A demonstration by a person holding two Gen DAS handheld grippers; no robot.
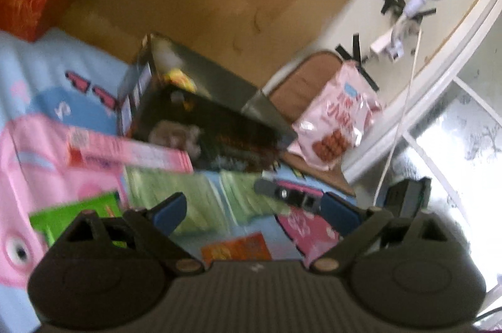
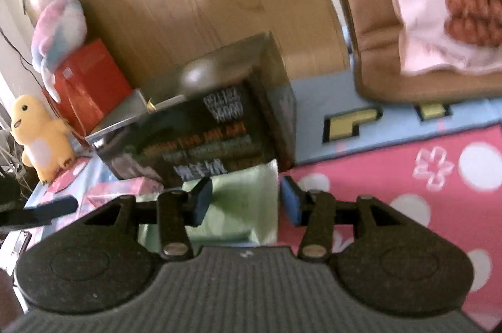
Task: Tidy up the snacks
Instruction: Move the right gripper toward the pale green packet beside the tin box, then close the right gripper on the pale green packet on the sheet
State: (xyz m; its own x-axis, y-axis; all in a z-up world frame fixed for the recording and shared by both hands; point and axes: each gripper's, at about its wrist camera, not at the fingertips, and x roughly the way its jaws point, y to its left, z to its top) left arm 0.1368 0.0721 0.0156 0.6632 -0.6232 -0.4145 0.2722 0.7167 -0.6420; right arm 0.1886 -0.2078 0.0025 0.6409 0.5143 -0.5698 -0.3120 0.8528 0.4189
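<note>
**Snacks on the cartoon blanket, one open dark box**

Left wrist view: the left gripper (image 1: 254, 209) stands wide with nothing between its pads. On the blanket (image 1: 37, 76) lie one dark box (image 1: 200, 126) with its flap open, something yellow inside, one pink box (image 1: 125, 152) touching its front, two pale green packets (image 1: 194, 198), one green box (image 1: 75, 214) and one orange packet (image 1: 237, 248). One pink snack bag (image 1: 335, 126) leans on a brown cushion (image 1: 301, 82).

Right wrist view: the right gripper (image 2: 246, 201) is narrow, one green packet (image 2: 238, 207) between its pads; whether they press, I cannot tell.
</note>
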